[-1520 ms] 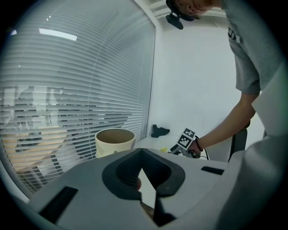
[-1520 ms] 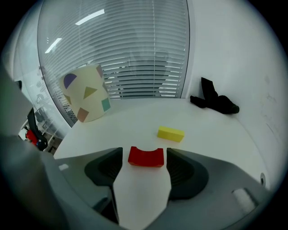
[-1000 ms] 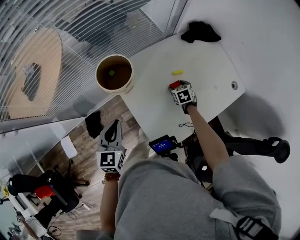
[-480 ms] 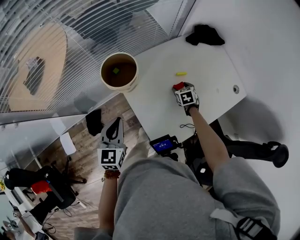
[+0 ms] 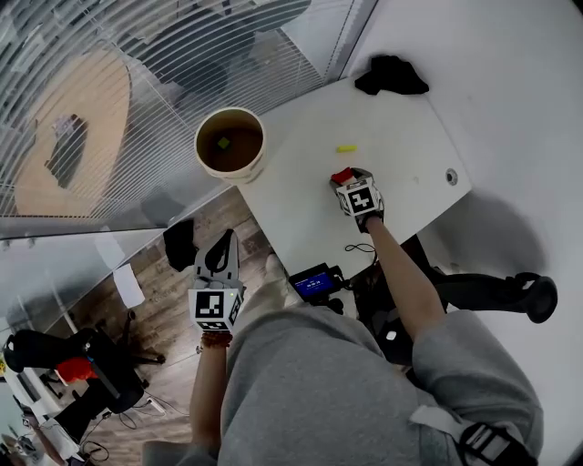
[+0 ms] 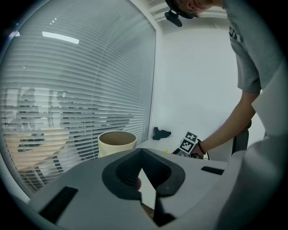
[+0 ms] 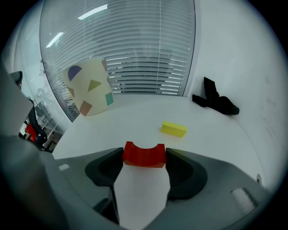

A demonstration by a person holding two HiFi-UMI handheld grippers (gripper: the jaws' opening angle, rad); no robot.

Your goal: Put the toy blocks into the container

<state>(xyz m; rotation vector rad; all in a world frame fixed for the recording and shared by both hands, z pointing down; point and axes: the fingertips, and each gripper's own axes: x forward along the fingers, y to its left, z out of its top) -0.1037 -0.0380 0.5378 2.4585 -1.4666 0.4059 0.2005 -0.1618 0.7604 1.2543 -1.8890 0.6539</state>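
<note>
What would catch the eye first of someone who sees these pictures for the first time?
The red block, gripped between the jaws of the right claw at the white table, stands out most. Just beyond it lies a yellow block. At the table's corner by the glass wall stands a cream container with a green block inside.

You face a white table (image 5: 301,205) set in a corner, with a plain white wall (image 7: 234,54) to your right and a glass partition with slatted blinds (image 5: 137,55) to your left. Strip lights (image 7: 92,12) show bright in the glass. Beyond it sits a round wooden table (image 5: 68,136). Below you lies wood-plank floor (image 5: 168,296), and a black chair base (image 5: 510,289) sits at your right.
</note>
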